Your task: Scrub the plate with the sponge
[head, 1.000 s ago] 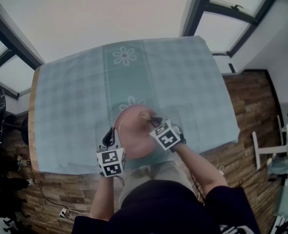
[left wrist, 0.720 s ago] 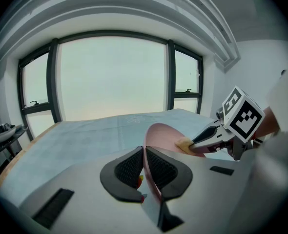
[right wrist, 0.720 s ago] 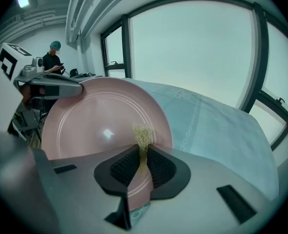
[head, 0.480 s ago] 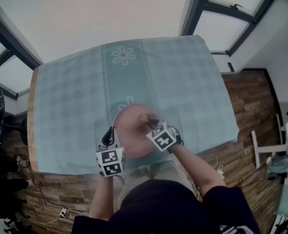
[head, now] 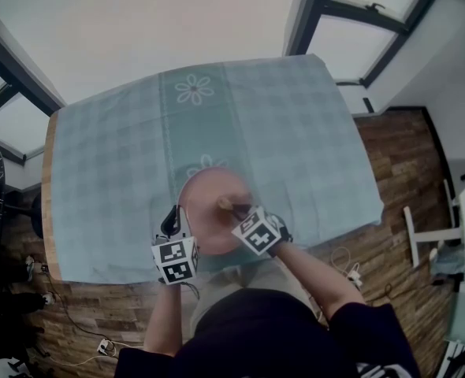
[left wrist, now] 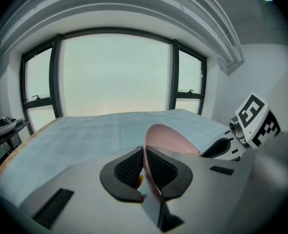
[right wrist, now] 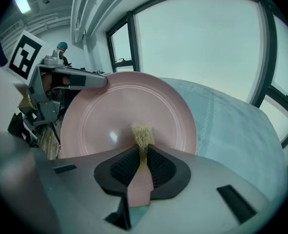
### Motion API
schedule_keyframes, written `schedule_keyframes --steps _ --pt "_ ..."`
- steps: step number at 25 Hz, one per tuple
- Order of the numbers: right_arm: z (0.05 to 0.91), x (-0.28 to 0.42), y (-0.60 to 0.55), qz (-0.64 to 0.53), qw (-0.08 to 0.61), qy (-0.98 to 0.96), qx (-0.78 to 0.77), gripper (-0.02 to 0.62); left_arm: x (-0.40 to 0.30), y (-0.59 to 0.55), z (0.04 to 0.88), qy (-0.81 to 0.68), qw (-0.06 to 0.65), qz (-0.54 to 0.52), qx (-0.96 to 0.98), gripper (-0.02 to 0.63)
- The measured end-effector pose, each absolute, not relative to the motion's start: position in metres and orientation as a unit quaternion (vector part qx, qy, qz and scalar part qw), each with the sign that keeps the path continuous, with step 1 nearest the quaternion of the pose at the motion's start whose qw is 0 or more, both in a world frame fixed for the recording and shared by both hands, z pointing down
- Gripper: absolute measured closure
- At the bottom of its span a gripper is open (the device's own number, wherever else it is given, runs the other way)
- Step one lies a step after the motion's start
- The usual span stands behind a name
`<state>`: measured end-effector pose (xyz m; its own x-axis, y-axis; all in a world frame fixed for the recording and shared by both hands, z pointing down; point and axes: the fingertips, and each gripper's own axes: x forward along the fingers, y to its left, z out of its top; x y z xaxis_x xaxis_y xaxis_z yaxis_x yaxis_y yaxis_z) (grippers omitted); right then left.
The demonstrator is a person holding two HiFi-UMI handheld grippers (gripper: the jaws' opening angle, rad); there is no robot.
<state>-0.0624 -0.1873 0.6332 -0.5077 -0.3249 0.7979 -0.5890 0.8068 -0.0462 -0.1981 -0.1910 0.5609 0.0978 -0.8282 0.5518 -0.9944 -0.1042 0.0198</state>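
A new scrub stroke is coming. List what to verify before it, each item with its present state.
1. Left gripper clamped on the plate rim: ok.
2. Right gripper shut on the sponge: ok.
3. Plate face turned toward the right gripper: ok.
4. Sponge tip pressing on the plate face: cannot tell; it sits in front of the face, but contact is not visible.
5. Plate's far edge resting on the tablecloth: cannot tell.
6. The two grippers apart from each other: ok.

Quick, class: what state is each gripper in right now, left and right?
Left gripper: closed on the rim of the pink plate.
Right gripper: closed on the sponge.
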Motion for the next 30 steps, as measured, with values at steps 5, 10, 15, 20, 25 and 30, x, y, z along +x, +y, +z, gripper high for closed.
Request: schedule_keyframes --steps 5,10,15,20,25,30 --pt "0.634 -0.068 -0.171 0.163 0.416 -0.858 0.253 0.541 -0.200 -0.191 0.564 -0.639 0.204 0.208 0.712 0.581" --pt "0.635 -0.072 -0.157 0.164 0.419 -0.859 0.242 0.541 -0.202 -0.191 0.567 -0.642 0.211 0.208 0.707 0.582" --pt "0.635 -0.076 -0.143 0.170 0.421 -0.862 0.227 0.541 -0.205 -0.190 0.570 -0.646 0.215 0.207 0.702 0.583" --pt "0.637 -0.081 -0.126 0.174 0.423 -0.865 0.207 0.541 -0.207 -0.187 0.574 -0.650 0.223 0.208 0.695 0.583" --pt "0.640 -0.089 -0.106 0.181 0.428 -0.869 0.173 0.541 -0.211 -0.184 0.578 -0.653 0.226 0.210 0.692 0.583" --pt "0.642 -0.095 -0.085 0.184 0.439 -0.869 0.136 0.541 -0.211 -0.182 0.579 -0.655 0.224 0.213 0.690 0.583"
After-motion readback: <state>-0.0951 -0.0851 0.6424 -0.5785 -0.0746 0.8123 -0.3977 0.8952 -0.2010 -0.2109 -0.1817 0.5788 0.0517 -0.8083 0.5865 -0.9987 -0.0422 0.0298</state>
